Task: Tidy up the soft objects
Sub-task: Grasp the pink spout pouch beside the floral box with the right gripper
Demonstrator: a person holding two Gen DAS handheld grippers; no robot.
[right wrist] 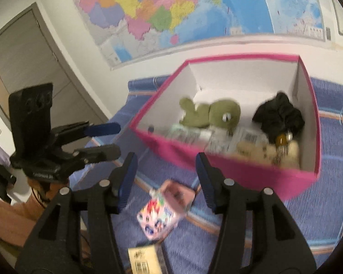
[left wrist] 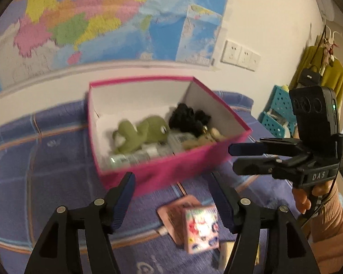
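1. On a blue striped blanket (left wrist: 57, 159), one pink box (left wrist: 171, 173) is standing open below a wall map (left wrist: 80, 22); the box is serving as the landmark here.

2. Inside the box, one green plush frog (left wrist: 144, 132) is lying toward the middle, one black fluffy item (left wrist: 189, 117) is sitting in the far corner beside it, and one beige plush (right wrist: 263, 151) is resting against the near wall. Several clear-wrapped packets (left wrist: 135, 157) are lying along that same wall; blur is making their count uncertain.

3. Just in front of the box, one small pink carton (left wrist: 200, 228) with cartoon print is lying on the blanket, apart from the box wall.

4. The left gripper (left wrist: 173, 201) is hovering in front of the box with its jaws standing partly apart and nothing between them; the carton is showing below the gap, untouched.

5. The right gripper (right wrist: 167, 180) is likewise standing partly open and empty, in front of the box.

6. The two grippers are working close together in front of the box; their jaws are at risk of knocking together, or of nudging the box wall and shifting it. The carton looks stiff, so sorting it in with the plush items would likely be a mistake.
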